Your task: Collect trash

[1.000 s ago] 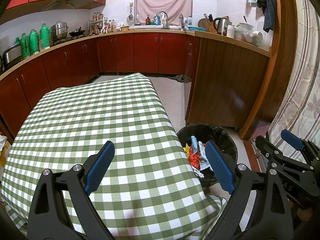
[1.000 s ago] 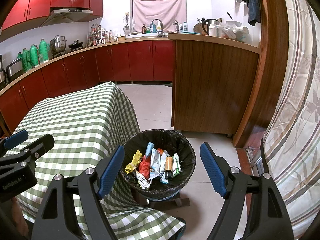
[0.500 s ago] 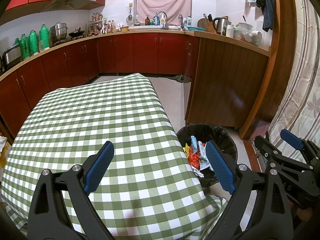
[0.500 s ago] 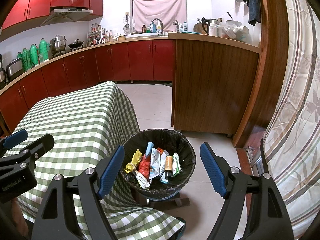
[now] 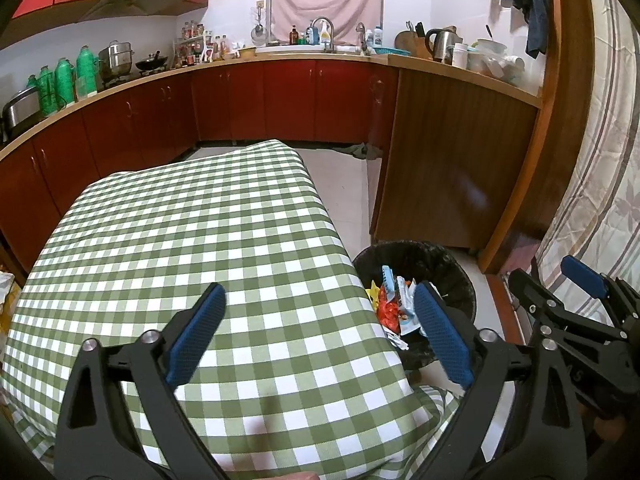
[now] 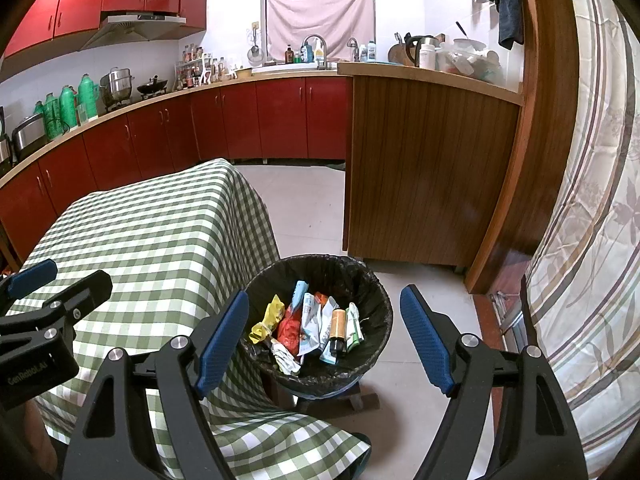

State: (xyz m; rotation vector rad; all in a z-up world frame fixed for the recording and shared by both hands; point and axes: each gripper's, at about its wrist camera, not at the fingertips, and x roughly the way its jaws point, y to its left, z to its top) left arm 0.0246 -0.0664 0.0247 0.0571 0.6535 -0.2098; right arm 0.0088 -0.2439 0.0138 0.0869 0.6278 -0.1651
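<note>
A black-lined trash bin (image 6: 372, 292) stands on the floor beside the table and holds several wrappers (image 6: 308, 320), a yellow one, a red one and a small bottle among them. In the left wrist view the bin (image 5: 448, 264) shows at the table's right edge. My right gripper (image 6: 324, 336) hovers open above the bin, nothing between its blue pads. My left gripper (image 5: 320, 332) is open over the near end of the green checked tablecloth (image 5: 180, 240), also holding nothing. Each gripper shows at the edge of the other's view.
Red kitchen cabinets (image 5: 280, 100) and a cluttered counter ring the room. A wooden counter end panel (image 6: 424, 168) stands just behind the bin. A striped curtain (image 6: 592, 240) hangs at the right. Tiled floor (image 6: 304, 208) lies between table and cabinets.
</note>
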